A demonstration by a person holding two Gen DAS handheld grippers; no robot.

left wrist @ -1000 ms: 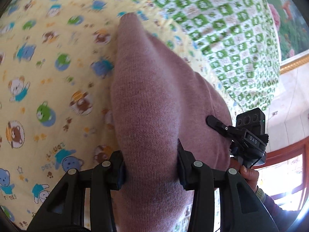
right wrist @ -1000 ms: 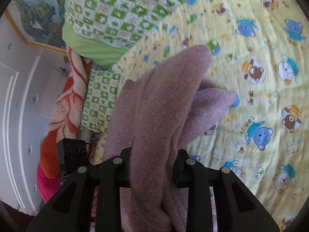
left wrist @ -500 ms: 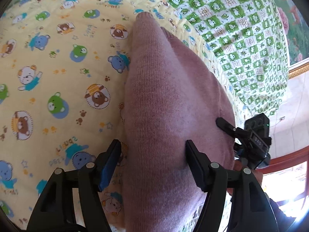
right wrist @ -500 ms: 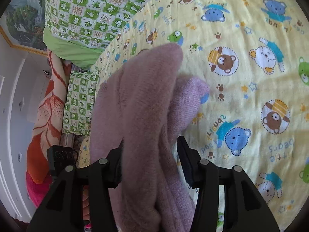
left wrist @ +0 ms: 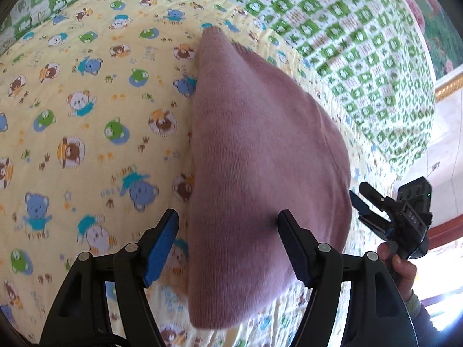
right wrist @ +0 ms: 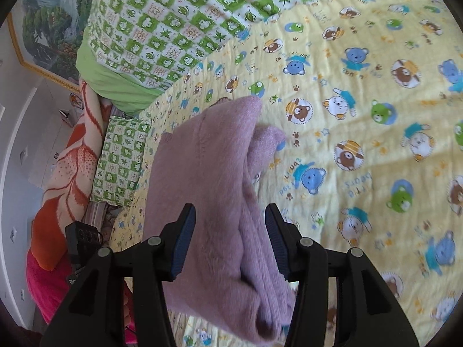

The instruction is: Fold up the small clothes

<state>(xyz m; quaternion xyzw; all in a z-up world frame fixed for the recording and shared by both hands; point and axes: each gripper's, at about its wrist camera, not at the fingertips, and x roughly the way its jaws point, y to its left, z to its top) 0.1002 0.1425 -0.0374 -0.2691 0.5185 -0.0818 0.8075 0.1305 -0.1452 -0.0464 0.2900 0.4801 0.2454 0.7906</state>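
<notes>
A mauve knitted garment (left wrist: 260,144) lies folded in a long bundle on the yellow bear-print sheet (left wrist: 86,115). My left gripper (left wrist: 227,219) is open and straddles the bundle's near end, its blue left pad clear of the cloth. In the right wrist view the same garment (right wrist: 202,173) shows stacked folds. My right gripper (right wrist: 228,214) is open around the garment's other end, and its pads do not squeeze the cloth. The left wrist view shows the right gripper (left wrist: 358,199) at the garment's far side, held by a hand (left wrist: 402,263).
A green checked quilt (right wrist: 173,23) is heaped along the sheet's far side, also seen as the quilt (left wrist: 347,43). An orange patterned blanket (right wrist: 66,173) and a small checked pillow (right wrist: 121,162) lie past the bed's edge. A framed painting (right wrist: 43,29) hangs behind.
Both grippers were shut on the garment a second ago. Both have since opened and drawn back a little, leaving the folded garment lying on the sheet.
</notes>
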